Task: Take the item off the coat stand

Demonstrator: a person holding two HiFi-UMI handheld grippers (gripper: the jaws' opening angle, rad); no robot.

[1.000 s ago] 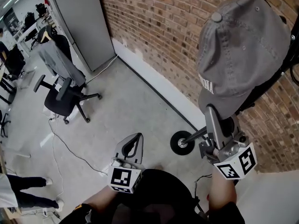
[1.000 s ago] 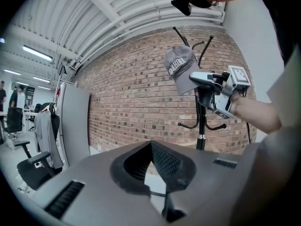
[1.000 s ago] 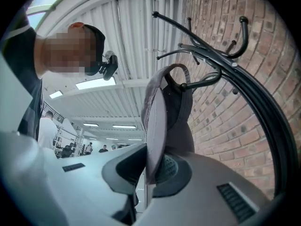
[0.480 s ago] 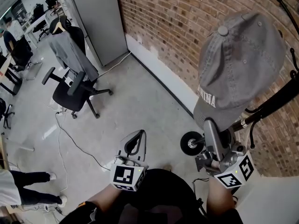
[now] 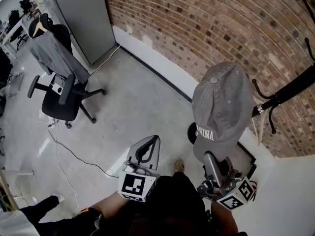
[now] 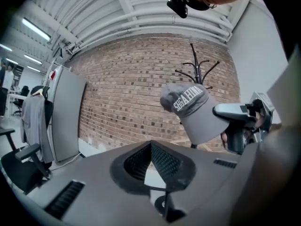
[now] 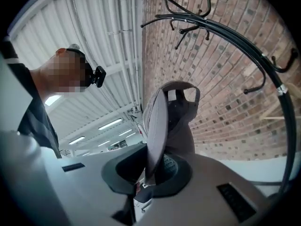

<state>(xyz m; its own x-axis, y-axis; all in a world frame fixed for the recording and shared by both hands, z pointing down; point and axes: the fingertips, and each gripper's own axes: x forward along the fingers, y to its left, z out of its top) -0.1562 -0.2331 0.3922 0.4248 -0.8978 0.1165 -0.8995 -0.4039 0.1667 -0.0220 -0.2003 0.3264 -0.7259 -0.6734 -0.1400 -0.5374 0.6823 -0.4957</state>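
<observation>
A grey cap point(image 5: 221, 107) hangs free of the black coat stand point(image 5: 290, 88), below and left of its hooked arm. My right gripper point(image 5: 207, 157) is shut on the cap's brim from underneath. In the right gripper view the brim point(image 7: 157, 126) stands edge-on between the jaws of that gripper point(image 7: 151, 169), with the stand's curved arms point(image 7: 263, 46) above and to the right. My left gripper point(image 5: 152, 141) is shut with nothing in it, low and left of the cap. The left gripper view shows the cap point(image 6: 193, 112) apart from the stand point(image 6: 197, 69), with the right gripper point(image 6: 240, 114) beside it.
A brick wall point(image 5: 197, 28) runs behind the stand, and a white wall point(image 5: 290, 195) closes the right corner. An office chair point(image 5: 61, 102) draped with a grey jacket stands at left by a grey cabinet point(image 5: 81, 14). A cable point(image 5: 64, 146) trails over the concrete floor.
The cap has come off the stand's arm, moving down and left toward me in the right gripper. The left gripper has hardly moved.
</observation>
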